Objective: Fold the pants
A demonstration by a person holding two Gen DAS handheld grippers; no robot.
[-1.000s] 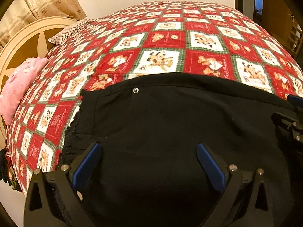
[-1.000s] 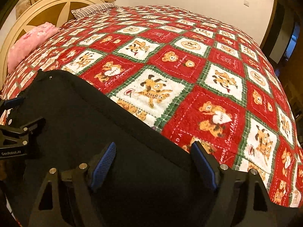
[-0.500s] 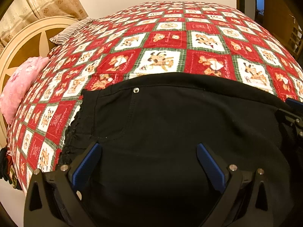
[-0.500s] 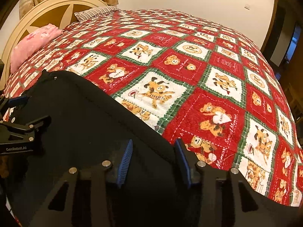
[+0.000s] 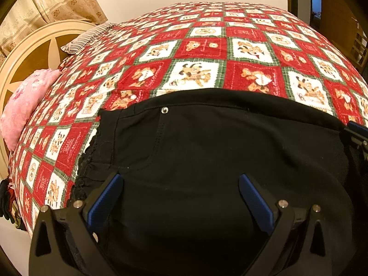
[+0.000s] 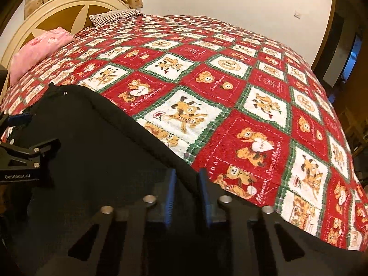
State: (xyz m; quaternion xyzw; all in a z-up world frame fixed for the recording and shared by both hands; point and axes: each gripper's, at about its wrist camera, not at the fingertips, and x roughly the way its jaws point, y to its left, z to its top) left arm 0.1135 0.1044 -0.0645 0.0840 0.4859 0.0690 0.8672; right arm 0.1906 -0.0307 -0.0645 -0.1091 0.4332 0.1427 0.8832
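Black pants (image 5: 195,149) lie spread on the near part of the bed, a metal rivet (image 5: 164,110) showing close to their far edge. My left gripper (image 5: 179,179) hovers over them, wide open, blue pads apart with only flat fabric below. In the right wrist view the pants (image 6: 92,149) fill the lower left. My right gripper (image 6: 186,174) is at their far edge with its jaws closing, and a ridge of black fabric is pinched between the blue pads. The left gripper (image 6: 23,156) shows at that view's left edge.
A red, white and green bear-print bedspread (image 6: 253,92) covers the bed beyond the pants. A pink pillow (image 5: 23,101) and a striped pillow (image 5: 89,39) lie by the cream headboard (image 5: 34,46). A doorway is at the right.
The right gripper's jaws went from wide open to narrow, taking the pants' far edge between the pads. The left gripper has not moved and is still open.
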